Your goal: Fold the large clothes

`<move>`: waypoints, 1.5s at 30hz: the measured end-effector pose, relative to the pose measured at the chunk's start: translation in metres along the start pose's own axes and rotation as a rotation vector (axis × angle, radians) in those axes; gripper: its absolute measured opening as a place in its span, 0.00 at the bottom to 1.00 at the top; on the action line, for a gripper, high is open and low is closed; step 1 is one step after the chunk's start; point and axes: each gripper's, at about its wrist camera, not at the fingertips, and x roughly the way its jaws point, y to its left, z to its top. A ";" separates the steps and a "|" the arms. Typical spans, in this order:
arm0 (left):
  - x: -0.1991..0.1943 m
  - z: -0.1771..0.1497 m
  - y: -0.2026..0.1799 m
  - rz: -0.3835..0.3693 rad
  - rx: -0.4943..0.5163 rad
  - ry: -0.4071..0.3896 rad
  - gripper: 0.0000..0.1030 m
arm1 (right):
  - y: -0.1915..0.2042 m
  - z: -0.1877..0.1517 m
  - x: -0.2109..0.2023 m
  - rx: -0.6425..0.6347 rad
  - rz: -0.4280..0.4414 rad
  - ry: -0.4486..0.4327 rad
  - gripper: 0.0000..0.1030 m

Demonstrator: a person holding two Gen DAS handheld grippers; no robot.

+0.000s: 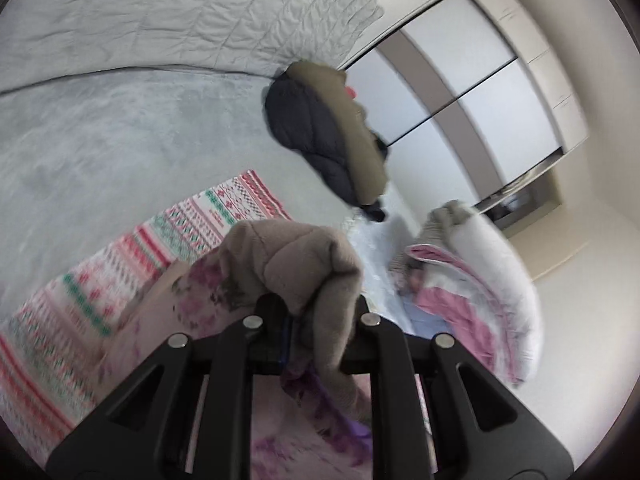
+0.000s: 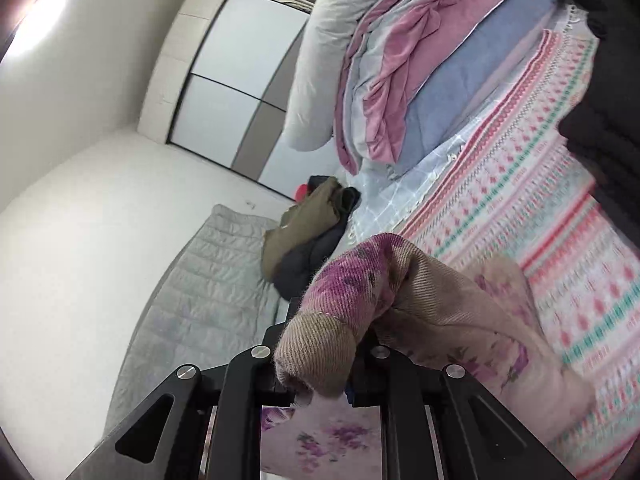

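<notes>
A large beige garment with purple flower print hangs bunched over my left gripper, which is shut on a fold of it. The same floral garment drapes over my right gripper, also shut on a thick rolled edge. The cloth trails down below both grippers onto a patterned bed cover with red and green bands, seen too in the right wrist view as the bed cover. The fabric hides the fingertips of both grippers.
A dark and olive jacket heap lies further along the bed, also seen as the jacket heap. A pile of pink, blue and white bedding sits nearby. A grey quilt and a white sliding wardrobe stand behind.
</notes>
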 end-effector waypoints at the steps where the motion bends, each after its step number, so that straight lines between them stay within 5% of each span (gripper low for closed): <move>1: 0.035 0.005 -0.004 0.058 0.017 0.020 0.17 | -0.003 0.011 0.021 -0.003 -0.024 0.004 0.16; 3: 0.112 0.007 -0.004 0.194 0.073 0.092 0.17 | -0.025 0.034 0.083 0.018 -0.104 0.023 0.17; 5: 0.200 -0.006 0.013 0.316 0.155 0.247 0.20 | -0.067 0.041 0.140 0.062 -0.216 0.034 0.17; 7: 0.262 -0.028 0.038 0.396 0.227 0.442 0.28 | -0.107 0.033 0.179 0.101 -0.348 0.070 0.21; 8: 0.273 -0.035 0.047 0.397 0.239 0.471 0.28 | -0.133 0.026 0.197 0.146 -0.417 0.106 0.22; 10: 0.268 -0.035 0.054 0.325 0.231 0.419 0.43 | -0.172 0.018 0.214 0.224 -0.414 0.157 0.22; 12: 0.258 -0.024 0.055 0.200 0.170 0.456 0.64 | -0.181 0.023 0.213 0.236 -0.358 0.166 0.27; 14: 0.241 -0.004 0.053 0.105 0.101 0.454 0.67 | -0.180 0.036 0.208 0.297 -0.272 0.205 0.48; 16: 0.219 0.015 0.053 0.042 0.034 0.424 0.68 | -0.168 0.051 0.193 0.325 -0.159 0.179 1.00; 17: 0.202 0.025 0.054 -0.014 0.004 0.396 0.68 | -0.160 0.059 0.184 0.311 -0.136 0.159 1.00; 21: 0.170 0.035 0.048 -0.024 0.159 0.342 0.75 | -0.123 0.079 0.141 0.041 -0.125 0.082 1.00; 25: 0.194 0.020 0.064 0.119 0.294 0.382 0.75 | -0.118 0.056 0.170 -0.350 -0.439 0.232 1.00; 28: 0.224 0.000 0.075 0.154 0.316 0.480 0.74 | -0.123 0.019 0.206 -0.547 -0.502 0.370 1.00; 29: 0.232 -0.007 0.072 0.189 0.364 0.483 0.70 | -0.126 0.011 0.214 -0.569 -0.497 0.401 1.00; 30: 0.237 -0.012 0.069 0.226 0.395 0.478 0.51 | -0.128 0.005 0.223 -0.575 -0.498 0.424 1.00; 31: 0.239 -0.016 0.067 0.243 0.407 0.479 0.35 | -0.130 0.004 0.229 -0.565 -0.494 0.429 0.94; 32: 0.239 -0.018 0.063 0.264 0.422 0.459 0.31 | -0.132 0.006 0.231 -0.551 -0.484 0.426 0.86; 33: 0.234 -0.019 0.059 0.253 0.439 0.431 0.18 | -0.133 0.008 0.232 -0.538 -0.485 0.415 0.50; 34: 0.228 -0.018 0.056 0.234 0.445 0.405 0.16 | -0.132 0.011 0.232 -0.537 -0.506 0.397 0.20; 41: 0.161 0.026 0.025 0.034 0.334 0.158 0.13 | -0.061 0.039 0.185 -0.624 -0.435 0.115 0.11; 45: 0.181 0.020 0.035 0.187 0.379 0.132 0.13 | -0.049 0.061 0.188 -0.569 -0.432 0.087 0.11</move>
